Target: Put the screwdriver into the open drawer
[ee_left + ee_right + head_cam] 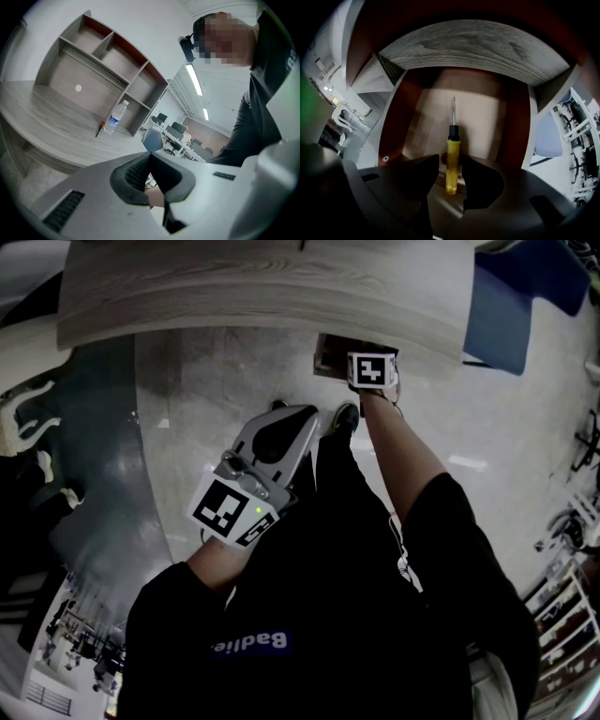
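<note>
While right gripper [450,164] gapes, yellow screwdriver [453,154] lying flat inside open drawer [487,122]

left gripper [150,155] closed, right gripper [450,169] parted

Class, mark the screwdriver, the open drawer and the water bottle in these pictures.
screwdriver [451,164]: right gripper view, on its yellow handle.
drawer [483,119]: right gripper view, on its bare floor.
water bottle [115,117]: left gripper view, on its body.
</note>
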A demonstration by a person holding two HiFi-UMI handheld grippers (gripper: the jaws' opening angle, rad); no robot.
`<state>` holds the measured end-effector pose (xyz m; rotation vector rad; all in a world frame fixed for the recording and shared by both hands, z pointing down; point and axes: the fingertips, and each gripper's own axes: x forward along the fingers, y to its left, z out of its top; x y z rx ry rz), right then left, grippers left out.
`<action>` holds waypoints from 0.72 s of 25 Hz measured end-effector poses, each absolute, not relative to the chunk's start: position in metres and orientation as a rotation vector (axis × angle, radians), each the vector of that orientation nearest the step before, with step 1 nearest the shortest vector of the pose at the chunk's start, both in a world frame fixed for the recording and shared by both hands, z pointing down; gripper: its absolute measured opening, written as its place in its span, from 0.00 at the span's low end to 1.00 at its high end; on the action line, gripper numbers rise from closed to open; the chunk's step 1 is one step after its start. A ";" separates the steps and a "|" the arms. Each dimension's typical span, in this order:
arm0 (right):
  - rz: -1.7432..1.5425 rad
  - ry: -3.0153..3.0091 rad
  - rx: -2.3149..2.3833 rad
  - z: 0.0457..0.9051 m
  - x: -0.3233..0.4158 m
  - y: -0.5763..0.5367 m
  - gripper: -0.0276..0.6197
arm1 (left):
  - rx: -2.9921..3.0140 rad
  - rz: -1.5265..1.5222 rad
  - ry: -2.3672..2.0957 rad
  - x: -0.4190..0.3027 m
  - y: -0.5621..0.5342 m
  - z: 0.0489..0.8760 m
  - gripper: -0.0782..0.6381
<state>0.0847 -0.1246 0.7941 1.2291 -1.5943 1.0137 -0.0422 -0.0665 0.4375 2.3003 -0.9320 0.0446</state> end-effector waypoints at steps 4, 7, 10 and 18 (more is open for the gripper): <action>1.043 -1.562 1.213 0.791 0.086 -0.116 0.32 | 2.304 0.044 -0.922 -0.042 -0.063 0.436 0.11; 0.984 -1.590 1.247 0.786 0.091 -0.124 0.33 | 2.309 0.043 -0.917 -0.042 -0.062 0.434 0.11; 0.977 -1.600 1.251 0.781 0.092 -0.121 0.33 | 2.318 0.040 -0.910 -0.041 -0.061 0.430 0.11; 0.940 -1.653 1.275 0.754 0.093 -0.109 0.33 | 2.349 0.034 -0.902 -0.040 -0.055 0.411 0.11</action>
